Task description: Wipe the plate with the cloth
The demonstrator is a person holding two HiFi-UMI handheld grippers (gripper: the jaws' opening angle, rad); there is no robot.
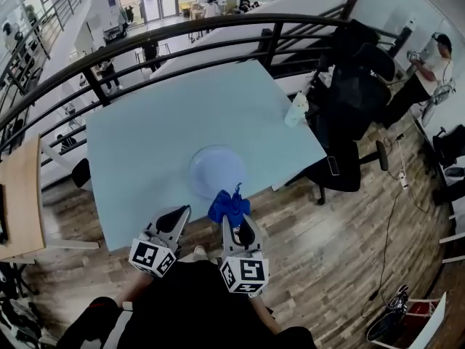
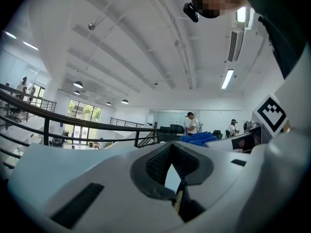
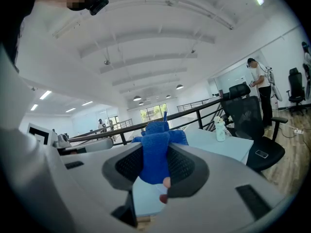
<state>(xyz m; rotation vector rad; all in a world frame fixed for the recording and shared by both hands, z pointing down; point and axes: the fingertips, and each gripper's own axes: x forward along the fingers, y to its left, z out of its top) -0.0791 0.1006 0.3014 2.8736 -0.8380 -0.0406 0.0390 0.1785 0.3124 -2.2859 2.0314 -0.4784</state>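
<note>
From the head view, the round plate [image 1: 216, 171] lies on the pale blue table [image 1: 138, 144], just ahead of both grippers. The right gripper [image 1: 234, 220] holds a blue cloth [image 1: 229, 205] at the plate's near rim, and the left gripper [image 1: 176, 218] sits beside it. The left gripper view shows its jaws together on nothing, with the cloth off to their right and no plate. The right gripper view shows its jaws clamped on the cloth, with a small white bottle [image 3: 221, 129] beyond to their right.

No readable text or numbers anywhere (just wordless square patterns on marker cubes [image 1: 153, 257])
</note>
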